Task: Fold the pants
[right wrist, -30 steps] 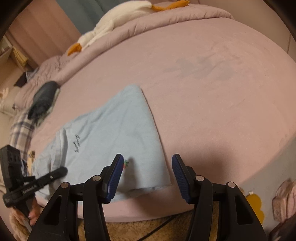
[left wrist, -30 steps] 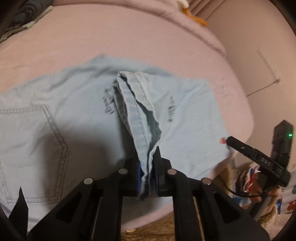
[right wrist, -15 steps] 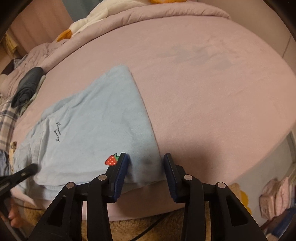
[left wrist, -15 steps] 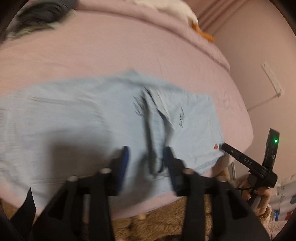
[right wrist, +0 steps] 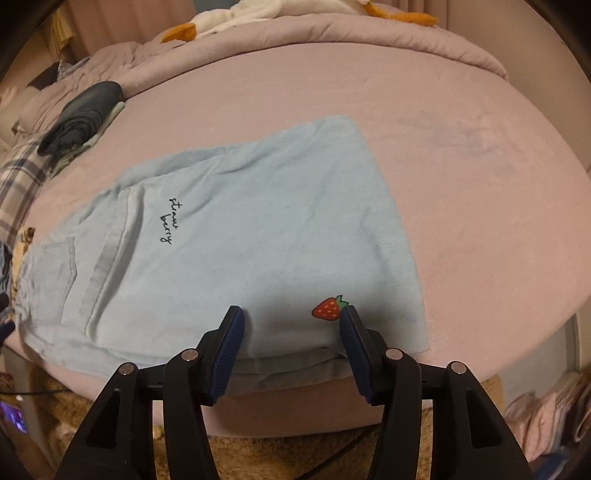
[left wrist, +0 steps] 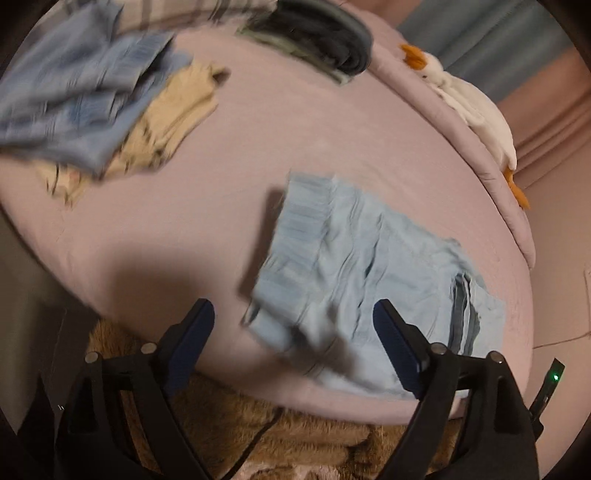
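right tongs (right wrist: 291, 330) sit nearest, blue ribbed pads spread wide w/ nothing between them, poised over the near edge of the pants (right wrist: 236, 236). left tongs (left wrist: 293, 325) also gape wide & empty, over the other end of the same garment; that view is motion-blurred so detail there is shaky.

the pants lie flat on the bed (right wrist: 461, 155), already doubled over, near edge hanging close to the mattress rim. at that edge several layers stack up, the lower ones darker & showing a stitched hem. just by the right pad is a strawberry patch (right wrist: 328, 308), red w/ green leaf. further in, a raised flat seam runs diagonally, w/ cursive lettering (right wrist: 170, 220) beside it & a back pocket (right wrist: 55, 273) toward the left.

handling, as a guess: light washed denim, soft but w/ some body, matte & grippy so not slippery, nothing fragile. prob. holds a crease ok but thin layers may slide apart, so pinch thru the whole stack at a corner or hem, where the doubled seam gives the pads sthg firm. avoid mid-panel, it'd just bunch.

beyond: pink sheet, smooth & slightly pilled; a dark rolled garment (right wrist: 79, 118) on plaid cloth far left; a white plush goose (right wrist: 236, 14) w/ orange beak/feet along the quilted duvet at the far edge. left view also shows a heap of blue & tan clothes (left wrist: 103, 99), blurred.
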`<act>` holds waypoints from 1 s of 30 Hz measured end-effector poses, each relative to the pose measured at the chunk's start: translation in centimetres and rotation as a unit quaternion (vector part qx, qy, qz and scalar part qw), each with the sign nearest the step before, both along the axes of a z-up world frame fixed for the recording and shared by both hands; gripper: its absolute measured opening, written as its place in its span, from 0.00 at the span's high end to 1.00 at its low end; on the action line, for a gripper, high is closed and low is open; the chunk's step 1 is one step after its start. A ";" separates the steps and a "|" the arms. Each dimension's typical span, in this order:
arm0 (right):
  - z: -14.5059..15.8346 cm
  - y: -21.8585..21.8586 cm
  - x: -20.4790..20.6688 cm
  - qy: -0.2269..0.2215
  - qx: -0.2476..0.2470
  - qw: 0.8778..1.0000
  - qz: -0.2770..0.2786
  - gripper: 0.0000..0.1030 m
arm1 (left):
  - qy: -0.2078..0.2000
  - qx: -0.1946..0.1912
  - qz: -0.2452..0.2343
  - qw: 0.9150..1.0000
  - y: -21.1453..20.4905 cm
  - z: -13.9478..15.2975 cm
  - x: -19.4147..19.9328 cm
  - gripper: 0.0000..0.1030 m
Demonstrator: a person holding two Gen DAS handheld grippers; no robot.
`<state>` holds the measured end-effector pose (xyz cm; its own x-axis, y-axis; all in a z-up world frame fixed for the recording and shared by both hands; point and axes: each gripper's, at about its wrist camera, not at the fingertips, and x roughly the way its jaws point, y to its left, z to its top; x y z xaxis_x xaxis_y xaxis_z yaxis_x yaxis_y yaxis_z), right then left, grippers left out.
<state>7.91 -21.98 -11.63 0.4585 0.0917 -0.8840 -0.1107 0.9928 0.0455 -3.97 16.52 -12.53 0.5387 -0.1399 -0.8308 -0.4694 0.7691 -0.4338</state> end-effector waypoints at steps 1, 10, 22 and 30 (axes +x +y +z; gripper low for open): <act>0.1 -0.1 0.0 0.003 0.005 1.000 -0.004 0.46 | 0.004 -0.018 -0.007 1.000 -0.2 -0.6 -0.2 0.14; 0.0 -0.3 -0.1 0.006 0.017 1.000 -0.016 0.46 | -0.009 -0.045 0.000 0.999 -2.0 -2.1 0.3 0.20; 0.5 -1.3 -0.3 0.003 0.053 0.998 -0.025 0.46 | -0.086 0.031 -0.026 0.995 -5.5 4.3 2.5 0.75; 1.5 -4.2 -1.1 -0.008 0.078 0.995 -0.054 0.46 | -0.194 0.038 -0.181 0.963 -15.1 12.3 7.5 0.76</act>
